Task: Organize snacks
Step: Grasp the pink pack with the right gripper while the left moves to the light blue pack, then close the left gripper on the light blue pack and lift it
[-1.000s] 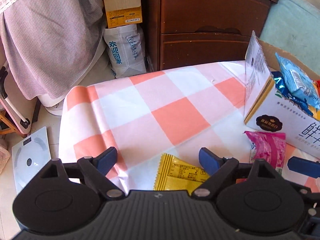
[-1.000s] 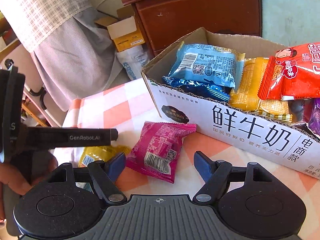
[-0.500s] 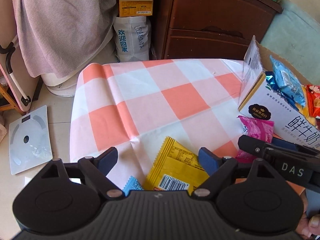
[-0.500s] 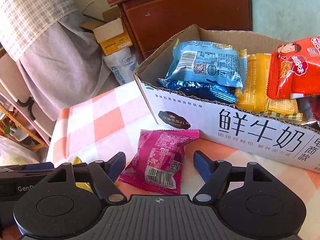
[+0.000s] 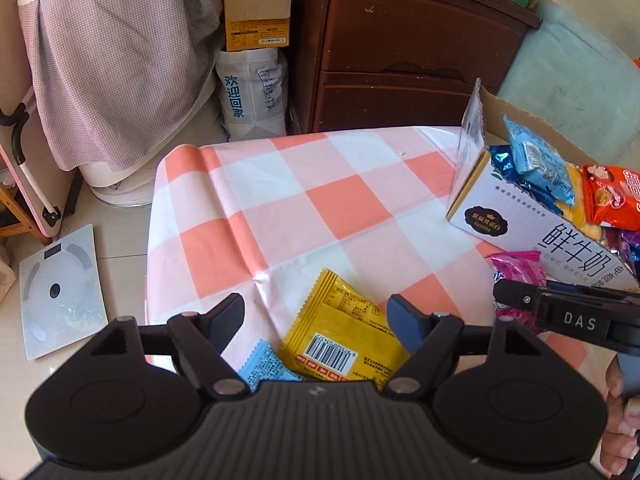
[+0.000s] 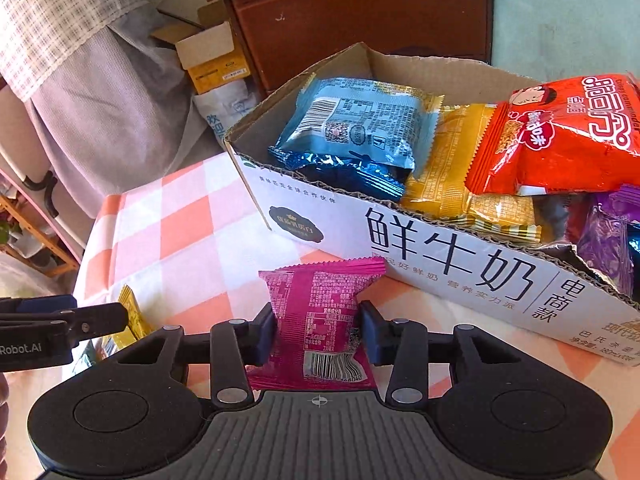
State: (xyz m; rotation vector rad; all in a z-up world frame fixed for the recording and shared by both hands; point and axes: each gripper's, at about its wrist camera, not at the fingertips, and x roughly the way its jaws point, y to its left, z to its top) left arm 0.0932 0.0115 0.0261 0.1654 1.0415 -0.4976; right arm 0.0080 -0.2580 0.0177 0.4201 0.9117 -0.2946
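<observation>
Crinkly foil describes the magenta snack packet [image 6: 316, 320], one of its kind, now pinched between the right gripper [image 6: 318, 330] pads; half a second ago those jaws stood wide. At 1 o'clock sits the cardboard milk box [image 6: 440, 256]. Left gripper [image 5: 316, 316] gapes open above one glossy yellow packet [image 5: 340, 340] and one blue packet [image 5: 266, 370] at 7 o'clock.
</observation>
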